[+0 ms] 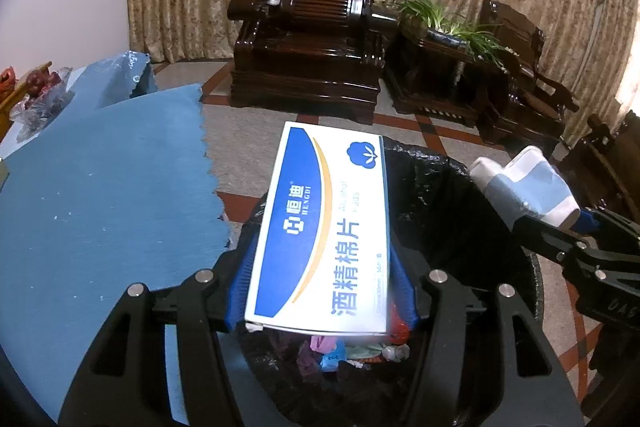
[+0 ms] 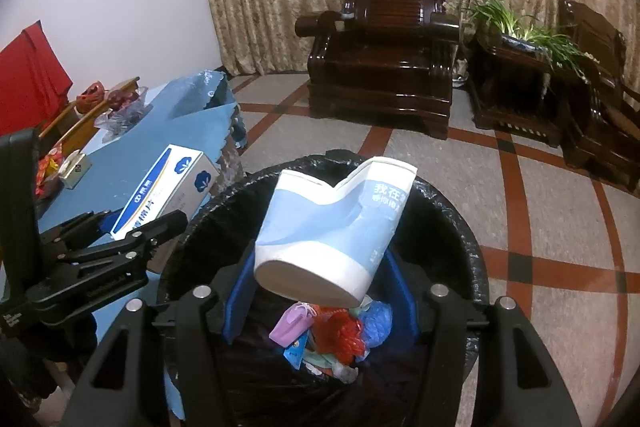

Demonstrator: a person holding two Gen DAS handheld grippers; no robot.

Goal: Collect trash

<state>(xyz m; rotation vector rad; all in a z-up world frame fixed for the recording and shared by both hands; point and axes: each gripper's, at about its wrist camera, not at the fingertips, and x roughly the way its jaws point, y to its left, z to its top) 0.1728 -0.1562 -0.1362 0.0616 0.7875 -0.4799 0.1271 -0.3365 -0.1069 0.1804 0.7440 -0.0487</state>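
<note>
A blue-and-white box (image 1: 320, 231) sits clamped in the left gripper (image 1: 320, 291) above a black-lined trash bin (image 2: 452, 227); alongside, the right gripper (image 2: 320, 291) pinches a crushed paper cup (image 2: 332, 231) over the litter (image 2: 336, 331) inside.

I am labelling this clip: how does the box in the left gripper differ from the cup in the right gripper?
The alcohol pad box is flat, rectangular, blue and white; the paper cup is round, crushed, pale blue. The left gripper holds the box; the right gripper holds the cup. Both hang over the black-lined trash bin.
</note>
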